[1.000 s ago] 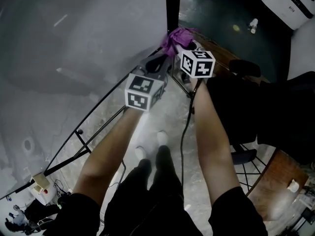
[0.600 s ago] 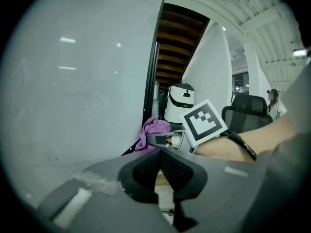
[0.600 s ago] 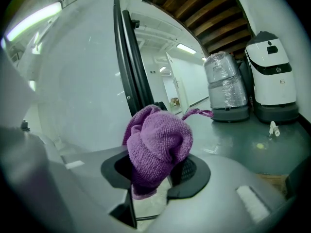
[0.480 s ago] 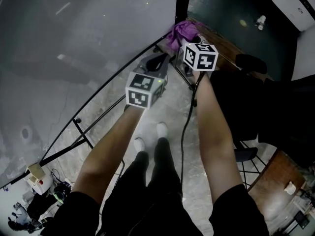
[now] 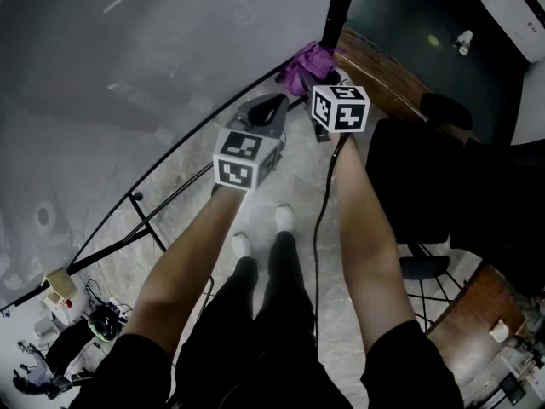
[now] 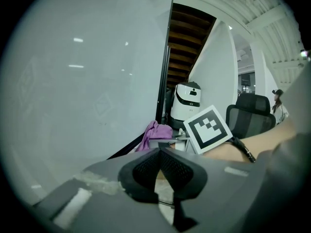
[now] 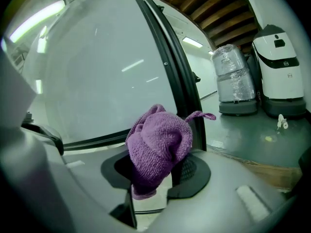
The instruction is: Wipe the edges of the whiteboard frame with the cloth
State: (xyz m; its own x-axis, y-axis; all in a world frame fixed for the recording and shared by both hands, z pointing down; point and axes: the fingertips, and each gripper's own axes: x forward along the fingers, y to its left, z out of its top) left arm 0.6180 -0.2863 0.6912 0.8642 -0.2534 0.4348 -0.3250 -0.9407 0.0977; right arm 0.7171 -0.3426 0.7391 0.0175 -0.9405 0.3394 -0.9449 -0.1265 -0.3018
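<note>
A purple cloth point(image 7: 158, 142) is bunched between the jaws of my right gripper point(image 7: 155, 174), which is shut on it. In the head view the purple cloth point(image 5: 306, 65) sits right at the lower right corner of the whiteboard, where the black bottom frame edge point(image 5: 179, 173) meets the black vertical frame edge point(image 5: 339, 7). The whiteboard frame point(image 7: 165, 67) rises just behind the cloth in the right gripper view. My left gripper point(image 6: 159, 165) is shut with nothing in it, held just left of the right one, below the bottom edge. The cloth point(image 6: 154, 133) shows ahead of it.
A black office chair point(image 5: 426, 186) stands close on the right. A wooden table edge point(image 5: 383, 71) runs behind the cloth. A white robot unit point(image 7: 282, 67) and a wrapped machine point(image 7: 235, 79) stand beyond the board. The board's black stand legs point(image 5: 140, 233) cross the floor at left.
Both grippers and the cloth have stayed together at the board's lower right corner; the head view has shifted so the corner now lies farther right and higher.
</note>
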